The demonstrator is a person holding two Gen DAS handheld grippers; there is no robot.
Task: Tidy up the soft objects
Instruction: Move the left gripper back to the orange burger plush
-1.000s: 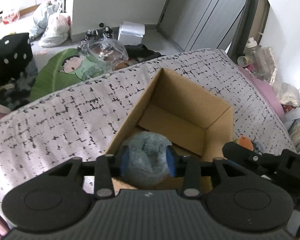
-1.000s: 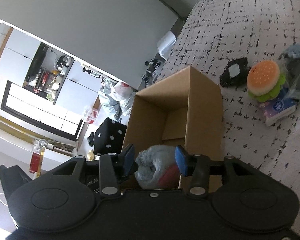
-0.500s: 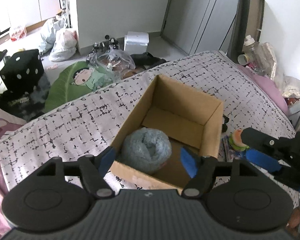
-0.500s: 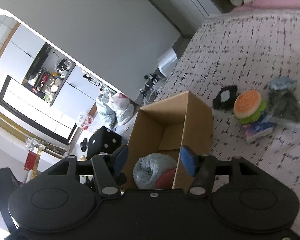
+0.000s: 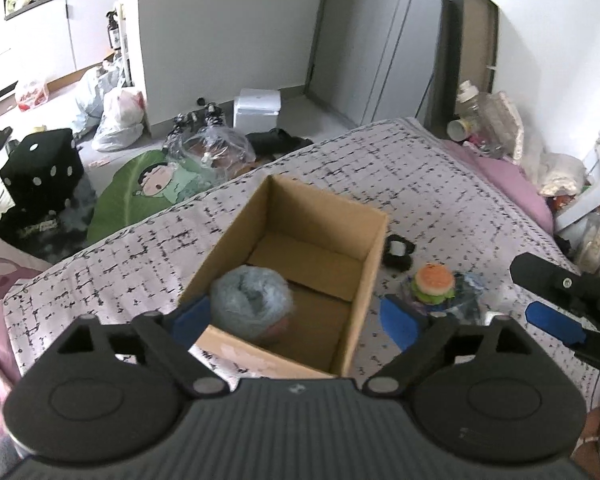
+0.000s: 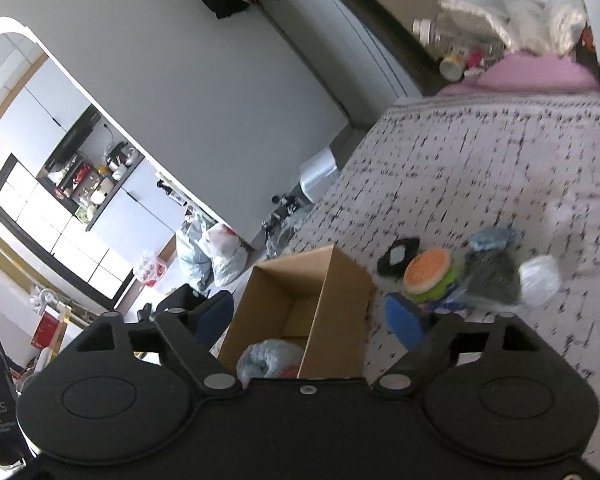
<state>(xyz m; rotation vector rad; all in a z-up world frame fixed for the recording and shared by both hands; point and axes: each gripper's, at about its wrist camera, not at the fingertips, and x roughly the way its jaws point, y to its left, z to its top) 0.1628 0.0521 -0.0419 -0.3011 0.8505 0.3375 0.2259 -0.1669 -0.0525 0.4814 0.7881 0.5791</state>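
We see both the left gripper (image 5: 296,318) and the right gripper (image 6: 312,314) opening, empty, above a grey rolled towel (image 5: 252,306) lying in the cardboard box (image 5: 374,240) at frame centre.

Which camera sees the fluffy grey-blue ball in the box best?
The left wrist view: the fluffy grey-blue rolled ball shows nearly whole inside the open cardboard box. The right wrist view catches only its top, behind the gripper body.

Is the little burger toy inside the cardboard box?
No, the burger toy sits on the bed cover beside the cardboard box, which holds only the fluffy grey roll.
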